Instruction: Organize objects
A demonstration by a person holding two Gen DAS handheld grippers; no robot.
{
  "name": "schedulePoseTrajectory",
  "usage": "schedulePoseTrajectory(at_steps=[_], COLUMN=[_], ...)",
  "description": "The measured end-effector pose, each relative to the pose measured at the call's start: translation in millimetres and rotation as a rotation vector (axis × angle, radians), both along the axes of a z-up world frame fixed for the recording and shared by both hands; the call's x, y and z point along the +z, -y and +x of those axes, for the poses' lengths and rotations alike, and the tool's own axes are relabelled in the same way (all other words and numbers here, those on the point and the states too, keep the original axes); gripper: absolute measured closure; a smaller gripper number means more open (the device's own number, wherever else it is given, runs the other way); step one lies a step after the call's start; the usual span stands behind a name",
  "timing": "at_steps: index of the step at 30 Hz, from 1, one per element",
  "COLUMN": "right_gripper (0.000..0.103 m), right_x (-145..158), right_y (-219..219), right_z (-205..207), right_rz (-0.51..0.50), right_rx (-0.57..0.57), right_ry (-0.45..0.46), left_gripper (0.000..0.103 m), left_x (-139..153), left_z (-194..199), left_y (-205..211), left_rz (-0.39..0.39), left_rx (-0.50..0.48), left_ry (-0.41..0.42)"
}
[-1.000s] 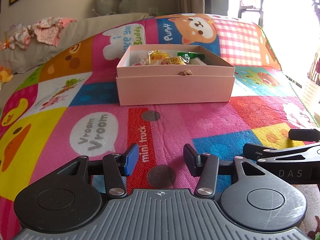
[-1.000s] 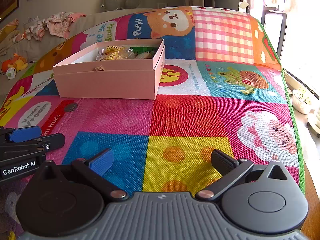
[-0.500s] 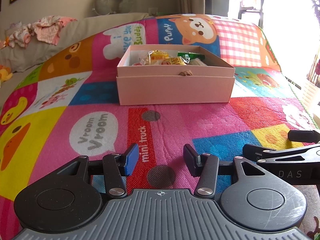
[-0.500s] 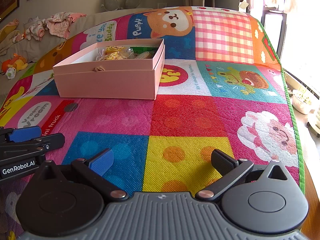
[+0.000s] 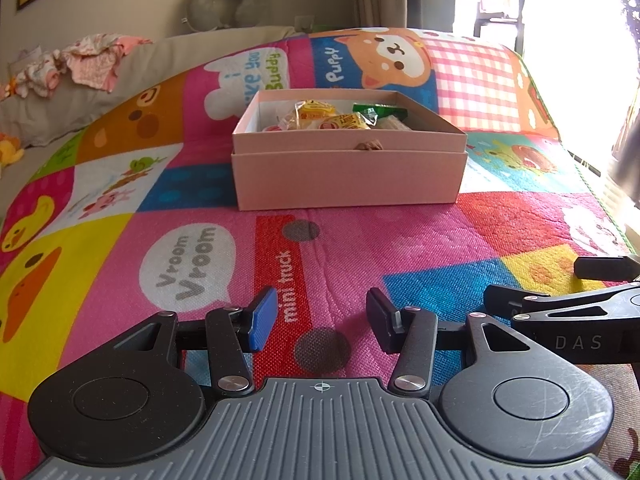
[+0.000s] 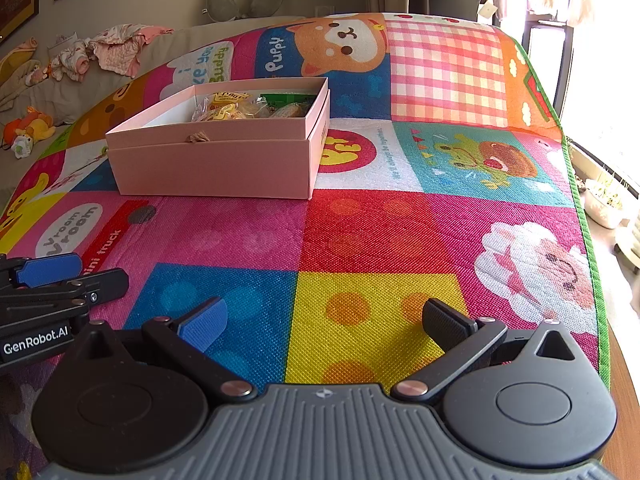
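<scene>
A pink cardboard box [image 5: 348, 176] sits open on the colourful play mat [image 5: 400, 248], nested in its lid, with several wrapped snacks [image 5: 320, 116] inside. It also shows in the right wrist view [image 6: 216, 164] with the snacks [image 6: 248, 110]. My left gripper [image 5: 322, 318] is open and empty, low over the mat well in front of the box. My right gripper [image 6: 324, 320] is open wide and empty, to the right of the left one. Each gripper shows at the edge of the other's view.
A grey sofa with crumpled clothes [image 5: 80, 60] and a neck pillow [image 5: 228, 0] stands behind the mat. Soft toys [image 6: 28, 130] lie at the far left. The mat's green edge [image 6: 588, 232] runs along the right, with floor and a white pot [image 6: 604, 204] beyond.
</scene>
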State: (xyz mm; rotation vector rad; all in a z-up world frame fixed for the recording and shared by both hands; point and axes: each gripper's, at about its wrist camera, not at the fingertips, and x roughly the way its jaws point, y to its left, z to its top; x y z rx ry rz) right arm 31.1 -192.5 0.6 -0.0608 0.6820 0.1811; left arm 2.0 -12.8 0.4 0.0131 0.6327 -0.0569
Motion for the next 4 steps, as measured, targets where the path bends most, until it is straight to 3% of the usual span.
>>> schedulePoseTrajectory(at_steps=[4], right_gripper=[0.000], right_x=[0.0], right_y=[-0.6], right_z=[0.1], right_rz=[-0.002], right_rx=[0.000], right_ry=[0.000], left_gripper=[0.049], left_x=[-0.1], left_z=[0.2], left_y=[0.2], left_rz=[0.003], left_rx=[0.001], left_ry=[-0.001])
